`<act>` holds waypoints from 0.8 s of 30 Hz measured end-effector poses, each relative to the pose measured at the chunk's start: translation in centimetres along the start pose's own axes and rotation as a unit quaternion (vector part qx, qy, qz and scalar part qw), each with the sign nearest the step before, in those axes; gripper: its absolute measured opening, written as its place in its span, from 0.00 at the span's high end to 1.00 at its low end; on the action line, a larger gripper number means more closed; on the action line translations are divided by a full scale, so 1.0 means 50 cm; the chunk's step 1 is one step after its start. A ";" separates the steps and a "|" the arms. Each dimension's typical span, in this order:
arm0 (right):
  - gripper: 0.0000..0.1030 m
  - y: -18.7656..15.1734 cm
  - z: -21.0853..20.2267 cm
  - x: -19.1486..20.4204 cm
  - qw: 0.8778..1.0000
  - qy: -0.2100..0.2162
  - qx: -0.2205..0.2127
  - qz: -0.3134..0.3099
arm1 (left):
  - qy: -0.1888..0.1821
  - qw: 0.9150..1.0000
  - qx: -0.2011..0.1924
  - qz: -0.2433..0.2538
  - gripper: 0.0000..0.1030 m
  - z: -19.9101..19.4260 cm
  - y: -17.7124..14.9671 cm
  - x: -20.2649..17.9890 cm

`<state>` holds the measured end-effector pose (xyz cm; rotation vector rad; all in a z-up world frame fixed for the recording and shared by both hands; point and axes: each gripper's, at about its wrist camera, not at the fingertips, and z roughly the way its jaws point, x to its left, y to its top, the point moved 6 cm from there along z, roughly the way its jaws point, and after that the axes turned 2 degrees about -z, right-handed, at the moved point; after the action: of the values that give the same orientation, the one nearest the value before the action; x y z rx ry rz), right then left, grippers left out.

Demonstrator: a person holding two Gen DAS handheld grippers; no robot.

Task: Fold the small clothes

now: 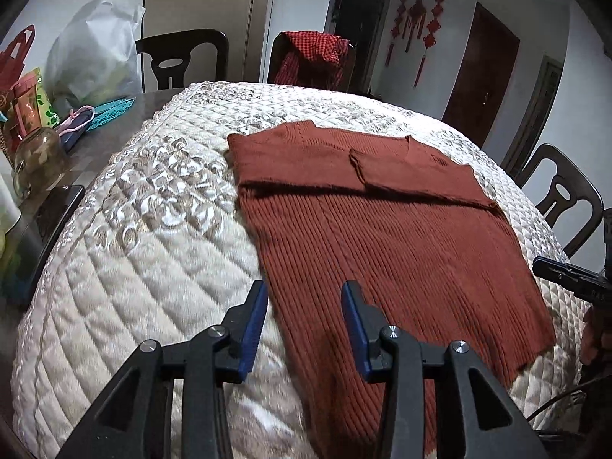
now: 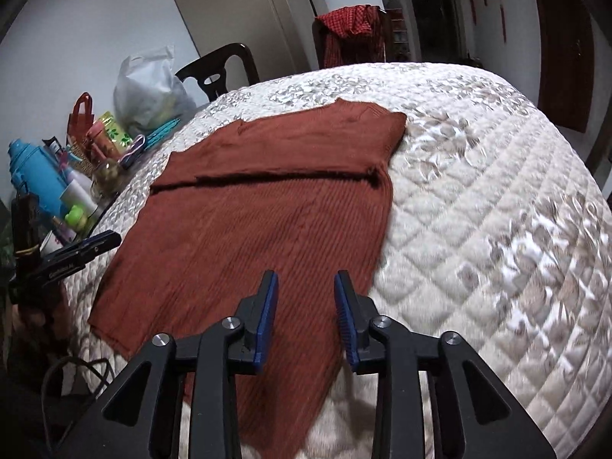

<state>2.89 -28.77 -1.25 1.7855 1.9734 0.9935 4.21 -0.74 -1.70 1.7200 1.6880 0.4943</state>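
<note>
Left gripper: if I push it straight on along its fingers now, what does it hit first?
Most likely the near left edge of the rust-red sweater, where it meets the quilted cover. The left gripper is open and empty; depth is hard to judge.

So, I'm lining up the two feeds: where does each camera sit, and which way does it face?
Left wrist: on the left tool, facing down over the near left edge of the rust sweater; the right tool shows at the right.
Right wrist: on the right tool, facing down over the sweater's near right edge; the left tool shows at the left.
Shared: sweater, quilted cover, draped chair.
</note>
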 end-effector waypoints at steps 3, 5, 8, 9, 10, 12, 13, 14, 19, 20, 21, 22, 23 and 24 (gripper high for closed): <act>0.64 -0.010 -0.003 0.001 1.000 0.002 0.001 0.008 | 0.001 1.000 0.002 -0.002 0.56 -0.007 -0.016 -0.003; 0.64 -0.018 -0.004 0.003 1.000 0.002 0.002 0.012 | 0.002 1.000 0.004 -0.004 0.55 -0.010 -0.025 -0.003; 0.64 -0.028 -0.004 0.004 1.000 0.006 0.003 0.019 | 0.003 1.000 0.009 -0.005 0.55 -0.010 -0.038 -0.005; 0.64 -0.031 -0.005 0.004 1.000 0.005 0.003 0.021 | 0.003 1.000 0.011 -0.005 0.55 -0.011 -0.043 -0.007; 0.64 -0.034 -0.006 0.003 1.000 0.004 0.004 0.022 | 0.003 1.000 0.013 -0.004 0.55 -0.011 -0.048 -0.010; 0.64 -0.039 -0.008 0.001 1.000 0.003 0.004 0.025 | 0.002 1.000 0.015 -0.001 0.54 -0.012 -0.056 -0.016; 0.64 -0.042 -0.009 -0.001 1.000 0.002 0.005 0.026 | 0.001 1.000 0.016 0.001 0.54 -0.012 -0.059 -0.019; 0.63 -0.044 -0.008 -0.001 1.000 0.001 0.006 0.027 | -0.001 1.000 0.017 0.002 0.54 -0.013 -0.062 -0.022; 0.63 -0.058 -0.009 -0.006 0.999 0.002 0.009 0.035 | -0.009 1.000 0.019 0.002 0.52 -0.015 -0.073 -0.035; 0.63 -0.059 -0.010 -0.005 0.999 0.004 0.008 0.037 | -0.010 1.000 0.018 0.001 0.51 -0.017 -0.076 -0.037; 0.63 -0.061 -0.012 -0.005 0.999 0.007 0.007 0.039 | -0.011 1.000 0.017 0.000 0.51 -0.018 -0.078 -0.038; 0.62 -0.063 -0.012 -0.003 0.999 0.008 0.006 0.040 | -0.013 1.000 0.017 -0.001 0.51 -0.021 -0.081 -0.039; 0.60 -0.066 -0.014 -0.002 0.999 0.013 0.005 0.043 | -0.017 1.000 0.016 -0.003 0.51 -0.024 -0.083 -0.039; 0.59 -0.068 -0.015 0.001 0.999 0.016 0.005 0.045 | -0.021 1.000 0.016 -0.005 0.51 -0.027 -0.085 -0.039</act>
<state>-0.14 -28.90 -2.96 1.8897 1.9355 1.0481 0.01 -2.65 -3.32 1.7311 1.6828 0.4273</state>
